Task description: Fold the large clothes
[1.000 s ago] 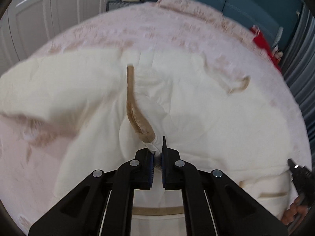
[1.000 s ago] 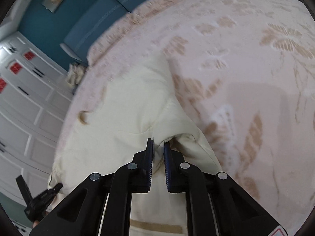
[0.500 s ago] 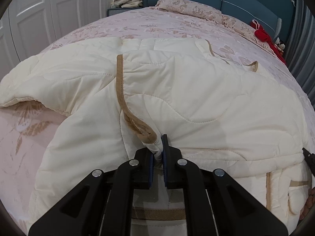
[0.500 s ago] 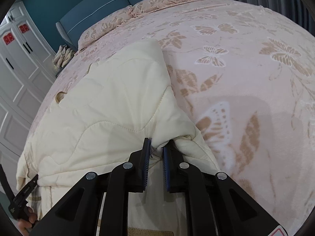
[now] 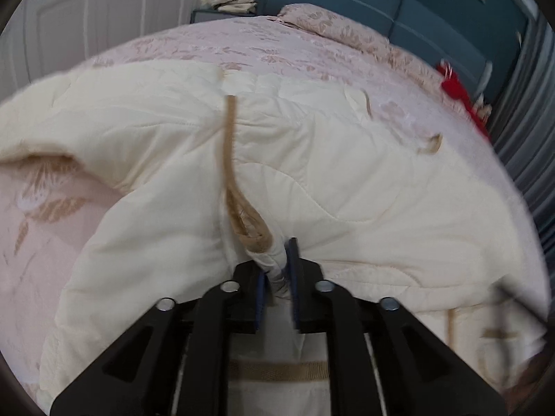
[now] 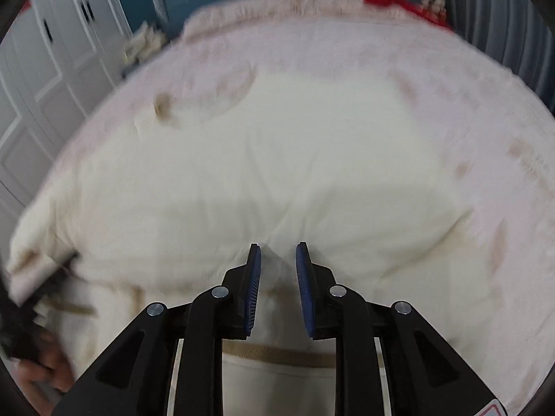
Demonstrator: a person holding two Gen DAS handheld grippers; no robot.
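Note:
A cream quilted coat (image 5: 312,173) with tan trim (image 5: 230,145) lies spread on the pink bed; it also shows in the right wrist view (image 6: 277,159), blurred. My left gripper (image 5: 277,270) is shut on a bunch of the coat's trimmed edge near the front. My right gripper (image 6: 277,260) is open just above the coat, with nothing between its pads (image 6: 253,277). The other gripper and a hand show at the left edge of the right wrist view (image 6: 31,329).
The pink patterned bedspread (image 5: 45,242) surrounds the coat. A pillow (image 5: 333,27) and a teal headboard (image 5: 433,14) are at the far end. A red item (image 5: 458,86) lies far right. White wardrobe doors (image 6: 41,79) stand left. Grey curtains (image 5: 527,131) hang right.
My right gripper has opened and let go of the coat, and its view has swung over the coat. My left gripper keeps its hold and has shifted slightly.

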